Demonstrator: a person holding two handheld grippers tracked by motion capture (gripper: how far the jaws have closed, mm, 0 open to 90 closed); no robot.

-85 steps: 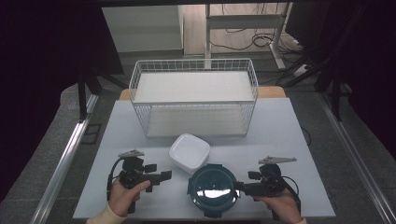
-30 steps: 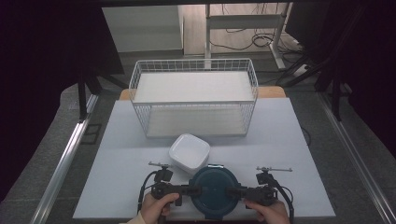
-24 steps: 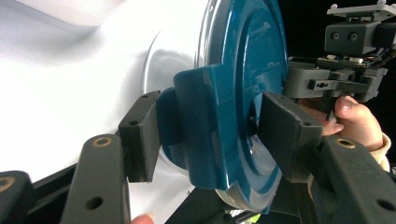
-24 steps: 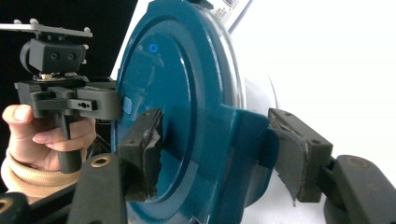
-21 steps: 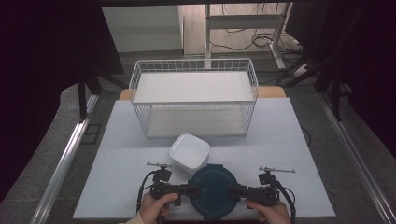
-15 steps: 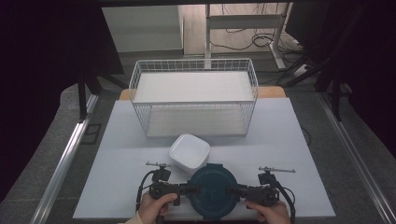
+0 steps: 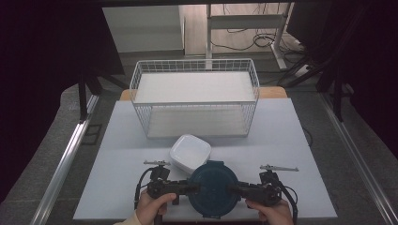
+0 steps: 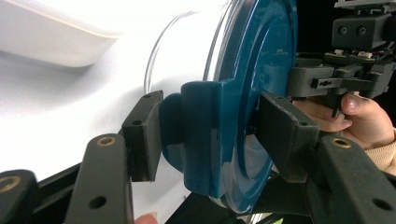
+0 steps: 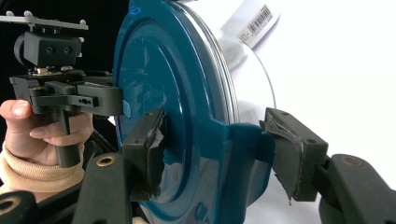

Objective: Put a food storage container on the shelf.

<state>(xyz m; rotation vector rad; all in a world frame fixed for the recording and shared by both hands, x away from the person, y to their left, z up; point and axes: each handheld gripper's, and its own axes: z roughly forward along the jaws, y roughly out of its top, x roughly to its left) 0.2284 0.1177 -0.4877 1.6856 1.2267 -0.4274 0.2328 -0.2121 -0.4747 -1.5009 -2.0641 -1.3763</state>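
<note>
While both of your hands sit at the near edge of the counter (image 7: 300,140), the round container with the blue lid (image 7: 212,188) lies between them, right in front of you.

Left gripper (image 7: 190,188) — clamped on the lid's left latch tab (image 8: 205,140); in the left gripper view one pad sits against the tab's outer face, the other against the lid's top face. Its jaws have just been closing a little, with the tab between them.

Right gripper (image 7: 233,189) — same story on the opposite tab (image 9: 238,163): one worn pad on the lid's top, the other on the tab's outer side. Jaws just closed in slightly, tab between them.

The clear body (image 9: 252,70) under the lid shows in both gripper views, with a barcode label (image 9: 254,21) beyond it. The white square bowl (image 7: 189,153) sits just behind the container, touching or nearly so — can't tell which. The wire basket (image 7: 195,101) stands farther back, well apart from both.
</note>
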